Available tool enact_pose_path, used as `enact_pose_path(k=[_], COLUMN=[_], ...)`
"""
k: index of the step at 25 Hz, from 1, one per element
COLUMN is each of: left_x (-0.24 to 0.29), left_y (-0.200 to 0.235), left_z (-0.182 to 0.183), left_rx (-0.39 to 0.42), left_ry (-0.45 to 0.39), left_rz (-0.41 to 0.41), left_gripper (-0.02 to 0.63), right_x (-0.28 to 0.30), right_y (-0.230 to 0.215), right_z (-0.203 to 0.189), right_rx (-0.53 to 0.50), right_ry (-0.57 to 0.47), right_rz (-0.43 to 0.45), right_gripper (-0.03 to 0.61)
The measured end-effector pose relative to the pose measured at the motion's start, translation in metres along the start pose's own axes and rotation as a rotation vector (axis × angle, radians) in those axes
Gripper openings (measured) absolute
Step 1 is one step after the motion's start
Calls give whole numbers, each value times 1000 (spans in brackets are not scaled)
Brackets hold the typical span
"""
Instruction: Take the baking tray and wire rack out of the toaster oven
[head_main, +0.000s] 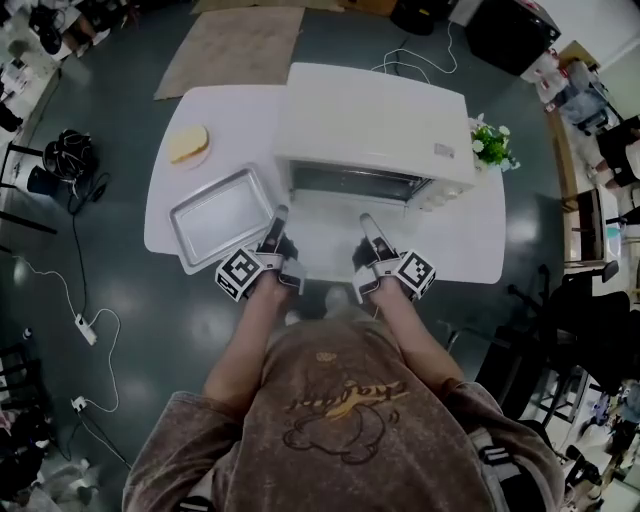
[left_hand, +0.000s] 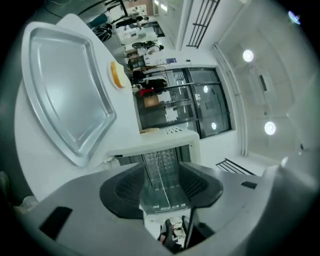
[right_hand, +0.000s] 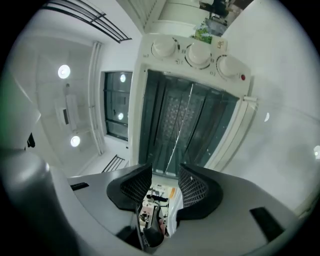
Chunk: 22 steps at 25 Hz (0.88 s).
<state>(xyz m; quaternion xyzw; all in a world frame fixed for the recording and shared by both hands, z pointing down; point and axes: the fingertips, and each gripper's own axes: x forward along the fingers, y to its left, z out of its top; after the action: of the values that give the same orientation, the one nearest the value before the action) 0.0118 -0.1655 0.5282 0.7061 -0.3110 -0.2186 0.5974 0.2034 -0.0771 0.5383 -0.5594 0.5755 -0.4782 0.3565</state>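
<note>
The white toaster oven (head_main: 375, 120) stands on the white table (head_main: 470, 255) with its door (right_hand: 235, 135) open. The wire rack (right_hand: 177, 120) sits inside the dark cavity and is also seen in the left gripper view (left_hand: 161, 165). The silver baking tray (head_main: 222, 215) lies on the table left of the oven, empty, and is also seen in the left gripper view (left_hand: 65, 85). My left gripper (head_main: 280, 218) and right gripper (head_main: 366, 222) are side by side in front of the oven mouth, pointing at it. Both are open with nothing between their jaws (left_hand: 161, 187) (right_hand: 165, 182).
A plate with a slice of bread (head_main: 188, 145) is at the table's far left. A small potted plant (head_main: 490, 143) stands to the right of the oven. Three knobs (right_hand: 197, 52) line the oven's control side. Cables and a power strip (head_main: 85, 330) lie on the floor to the left.
</note>
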Motion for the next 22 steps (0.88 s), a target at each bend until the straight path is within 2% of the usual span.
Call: enact_pose_path(k=[5, 9, 22], left_x=[37, 68, 136], left_y=[-12, -11, 6], left_z=[-23, -38, -38], left_rx=[17, 22, 51], left_ry=[47, 64, 2], left_rz=[-40, -39, -22], left_gripper=[190, 189, 170], right_x=[-2, 1, 35], right_y=[2, -8, -44], right_z=[37, 64, 116], right_rx=[9, 23, 64], right_ry=[-81, -128, -181], right_rz=[27, 21, -10], right_gripper=[143, 143, 129])
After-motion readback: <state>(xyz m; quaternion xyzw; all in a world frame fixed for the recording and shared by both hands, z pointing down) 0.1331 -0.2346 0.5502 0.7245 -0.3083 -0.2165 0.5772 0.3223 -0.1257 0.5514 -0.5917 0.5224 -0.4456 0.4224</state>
